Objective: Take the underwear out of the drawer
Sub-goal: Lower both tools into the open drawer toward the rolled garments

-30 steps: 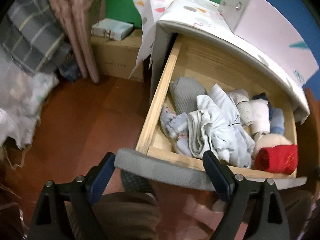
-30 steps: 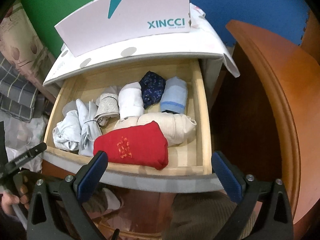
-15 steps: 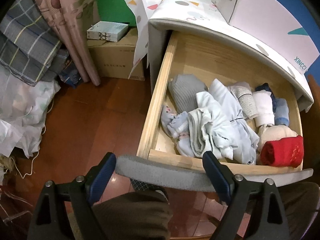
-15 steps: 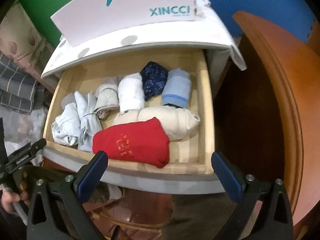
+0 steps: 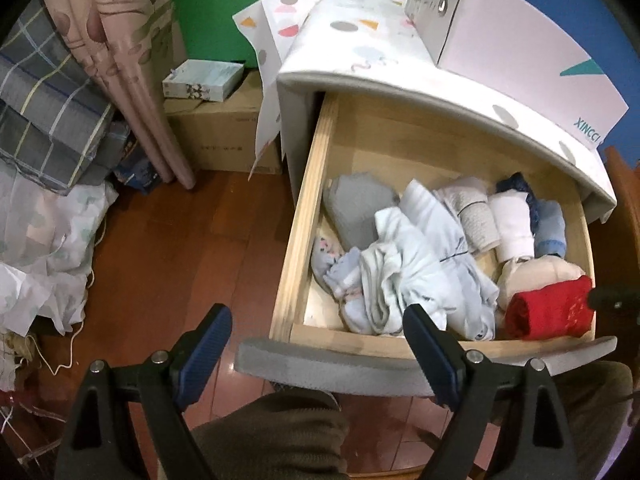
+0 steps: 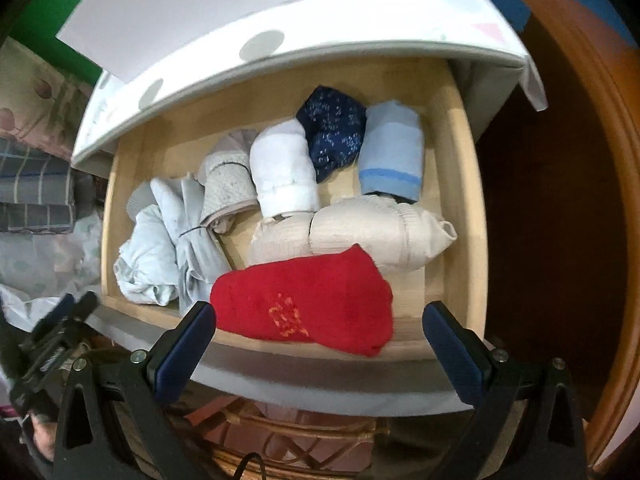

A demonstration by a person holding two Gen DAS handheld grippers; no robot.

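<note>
The wooden drawer (image 5: 308, 216) (image 6: 456, 184) stands pulled out, full of rolled and crumpled underwear. A red roll (image 6: 304, 304) (image 5: 548, 312) lies at the front, a cream roll (image 6: 360, 232) behind it, then white (image 6: 284, 172), navy (image 6: 332, 132) and light blue (image 6: 390, 152) rolls. Pale blue crumpled pieces (image 5: 416, 272) (image 6: 160, 248) fill the left side. My right gripper (image 6: 320, 348) is open just above the drawer's grey front, astride the red roll's near edge without touching it. My left gripper (image 5: 316, 348) is open over the drawer's front left corner, holding nothing.
A white XINCCI box (image 5: 512, 44) sits on the dotted cabinet top (image 5: 348, 40). A cardboard box (image 5: 224, 132), curtain (image 5: 132, 60) and piled bedding (image 5: 44, 112) stand left on the wood floor. A brown wooden panel (image 6: 568, 200) rises right. A wicker basket (image 6: 288, 436) lies below the drawer.
Both grippers have moved forward and closer to the drawer. The right one now hangs right over the red roll, which looks much larger. Both stay open.
</note>
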